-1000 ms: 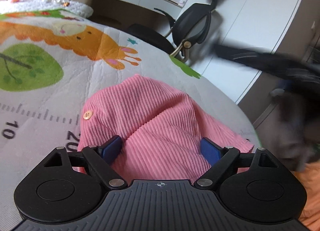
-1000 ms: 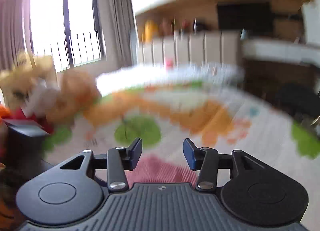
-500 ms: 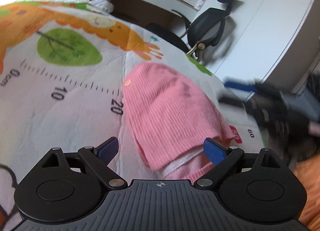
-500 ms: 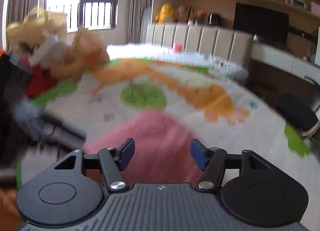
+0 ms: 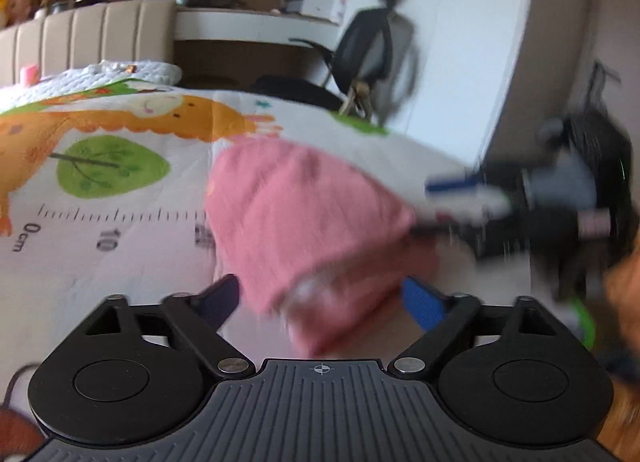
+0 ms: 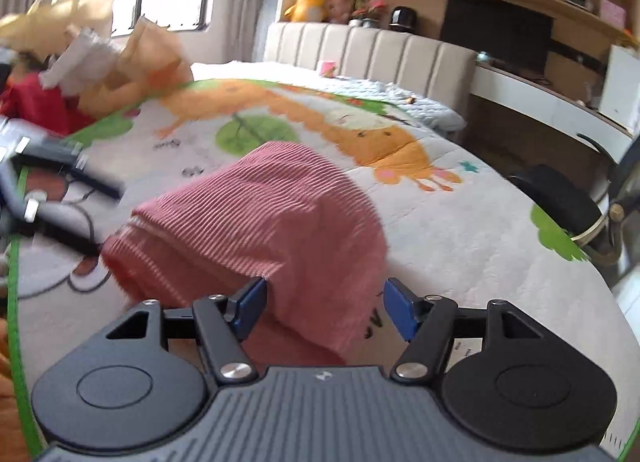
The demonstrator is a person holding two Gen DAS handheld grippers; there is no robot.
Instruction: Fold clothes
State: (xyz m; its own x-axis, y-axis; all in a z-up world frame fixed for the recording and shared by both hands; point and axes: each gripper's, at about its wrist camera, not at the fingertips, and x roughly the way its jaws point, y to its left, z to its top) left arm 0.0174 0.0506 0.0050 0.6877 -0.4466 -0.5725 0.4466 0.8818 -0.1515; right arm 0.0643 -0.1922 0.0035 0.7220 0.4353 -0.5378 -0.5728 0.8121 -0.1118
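Bedroom, printed play mat (image 6: pixel 460 230) spread over the bed, padded headboard (image 6: pixel 372 50) at 12 o'clock, office chair (image 5: pixel 368 50) at 1 o'clock in your left view. Pink ribbed garment (image 6: pixel 260 218) lies bunched on the mat, centre of both views. Your left gripper (image 5: pixel 320 296) has its jaws spread wide, garment's near edge sitting between the blue pads, nothing pinched. Your right gripper (image 6: pixel 324 304) is also spread apart, garment's hem between its fingers, not clamped. Left view blurry. Clothes pile (image 6: pixel 80 58) at 10 o'clock.
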